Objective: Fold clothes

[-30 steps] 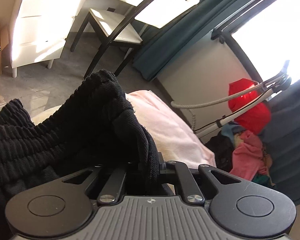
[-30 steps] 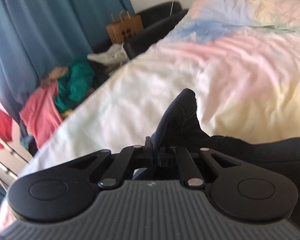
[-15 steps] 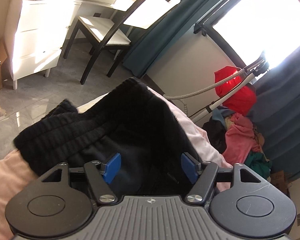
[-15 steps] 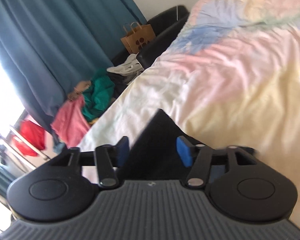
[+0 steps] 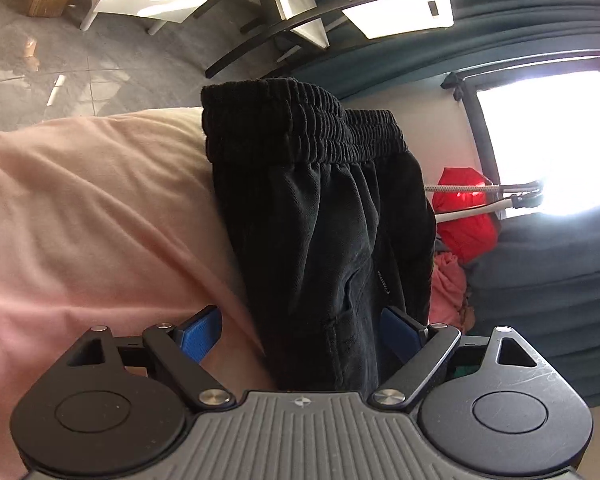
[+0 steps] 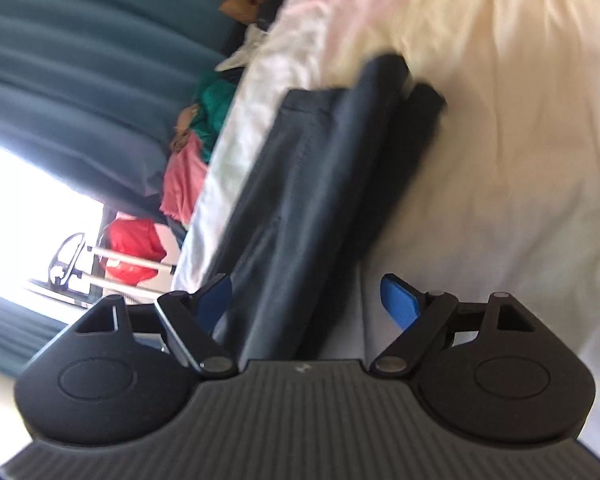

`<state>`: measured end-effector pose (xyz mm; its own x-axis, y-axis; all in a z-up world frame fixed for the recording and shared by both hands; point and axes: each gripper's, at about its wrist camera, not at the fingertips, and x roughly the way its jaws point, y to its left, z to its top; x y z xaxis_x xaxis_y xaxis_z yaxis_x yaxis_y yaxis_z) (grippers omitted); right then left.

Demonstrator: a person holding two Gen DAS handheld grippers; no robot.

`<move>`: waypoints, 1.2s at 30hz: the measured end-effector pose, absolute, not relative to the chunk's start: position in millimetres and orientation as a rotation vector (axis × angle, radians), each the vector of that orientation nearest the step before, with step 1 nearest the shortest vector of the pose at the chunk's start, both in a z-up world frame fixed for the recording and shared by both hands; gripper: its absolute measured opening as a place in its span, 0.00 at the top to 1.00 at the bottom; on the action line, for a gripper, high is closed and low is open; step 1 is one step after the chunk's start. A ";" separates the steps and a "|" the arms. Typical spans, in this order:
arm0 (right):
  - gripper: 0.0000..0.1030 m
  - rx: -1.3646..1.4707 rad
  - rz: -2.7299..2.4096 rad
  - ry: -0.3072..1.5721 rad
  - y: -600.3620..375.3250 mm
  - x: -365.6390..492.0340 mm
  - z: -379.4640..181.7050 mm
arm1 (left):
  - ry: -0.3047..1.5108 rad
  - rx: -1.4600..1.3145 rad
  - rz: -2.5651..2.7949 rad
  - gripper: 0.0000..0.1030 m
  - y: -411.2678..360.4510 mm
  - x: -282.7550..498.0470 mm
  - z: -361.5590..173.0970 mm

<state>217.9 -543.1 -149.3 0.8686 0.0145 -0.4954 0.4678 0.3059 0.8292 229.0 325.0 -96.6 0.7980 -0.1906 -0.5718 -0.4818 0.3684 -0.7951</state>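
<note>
Black shorts (image 5: 324, 224) lie folded in a narrow strip on the bed (image 5: 92, 216), their ribbed elastic waistband (image 5: 300, 124) at the far end. My left gripper (image 5: 300, 330) stands open just above the near end, blue pads (image 5: 200, 332) spread to either side, holding nothing. In the right wrist view the same black shorts (image 6: 316, 208) run away from me along the bed's edge, blurred by motion. My right gripper (image 6: 306, 300) is open too, its blue pads (image 6: 398, 300) apart over the fabric.
Pastel sheet covers the bed (image 6: 480, 160). Beside the bed: a pile of pink, green and red clothes (image 6: 188, 168), a red bag (image 5: 464, 216), teal curtains (image 5: 540, 280), a bright window. A chair (image 5: 300, 8) and white desk stand on the grey floor beyond.
A second ago both grippers were shut on the black fabric; both have opened and let go. The shorts now lie flat and folded, and both cameras have rolled and pulled back.
</note>
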 end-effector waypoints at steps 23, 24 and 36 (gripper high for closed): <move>0.88 1.032 -0.448 0.295 -540.3 240.8 -121.1 | 0.518 -0.986 0.347 0.89 317.9 237.3 -14.5; 0.88 1.043 -0.445 0.294 -540.0 234.0 -117.8 | 0.520 -0.975 0.348 0.89 319.7 229.7 -7.1; 0.89 1.146 -0.391 0.380 -530.2 155.0 -127.6 | 0.600 -0.897 0.349 0.88 373.4 69.9 19.4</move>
